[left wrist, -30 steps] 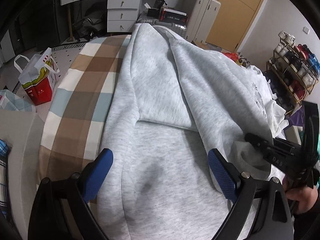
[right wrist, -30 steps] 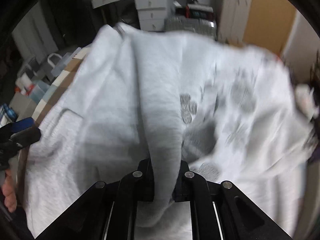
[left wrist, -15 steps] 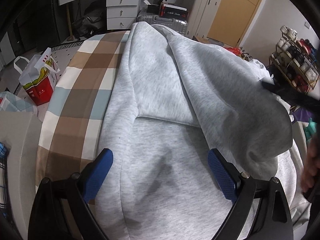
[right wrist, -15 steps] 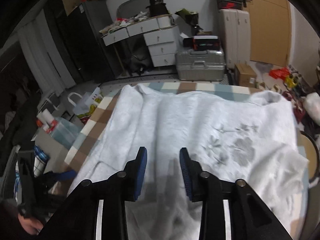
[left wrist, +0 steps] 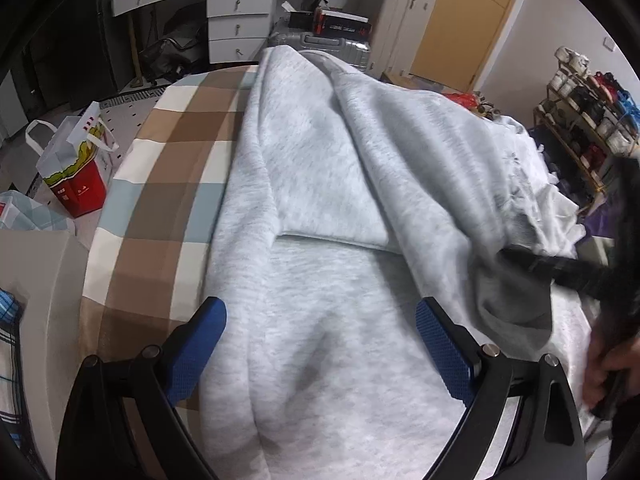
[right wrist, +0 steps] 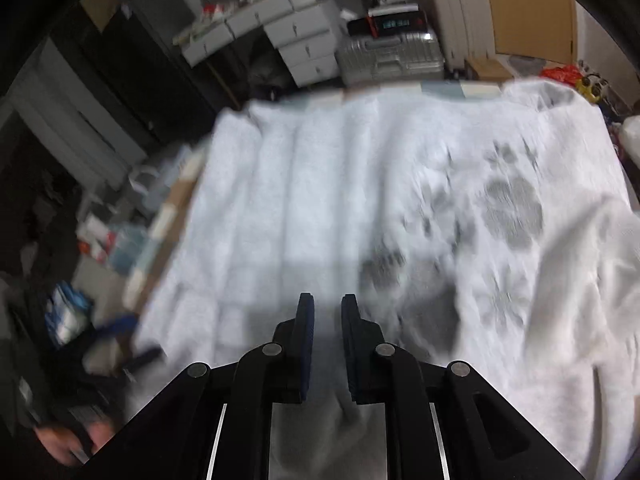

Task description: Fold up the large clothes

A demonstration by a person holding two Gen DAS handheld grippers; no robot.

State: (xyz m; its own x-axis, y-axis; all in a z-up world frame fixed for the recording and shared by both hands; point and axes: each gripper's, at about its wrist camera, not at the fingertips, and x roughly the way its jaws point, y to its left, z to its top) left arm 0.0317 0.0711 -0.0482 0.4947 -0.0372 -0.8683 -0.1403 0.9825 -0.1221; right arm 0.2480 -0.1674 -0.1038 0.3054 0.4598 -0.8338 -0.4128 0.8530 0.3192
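Checked bedspread (left wrist: 152,184), one grey sweatshirt (left wrist: 320,184), possibly two

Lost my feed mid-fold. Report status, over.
Left gripper open over light grey fleece sweatshirt on checked sheet. Right gripper just closing, nearly shut at a raised fold; grip unclear. Nothing in the way.

1 grey sweatshirt (left wrist: 320,208), 1 checked cover (left wrist: 160,184), 2 suitcases (left wrist: 332,46).

Right-wrist view motion-blurred; sweatshirt (right wrist: 360,208) print unreadable; bed mostly covered.
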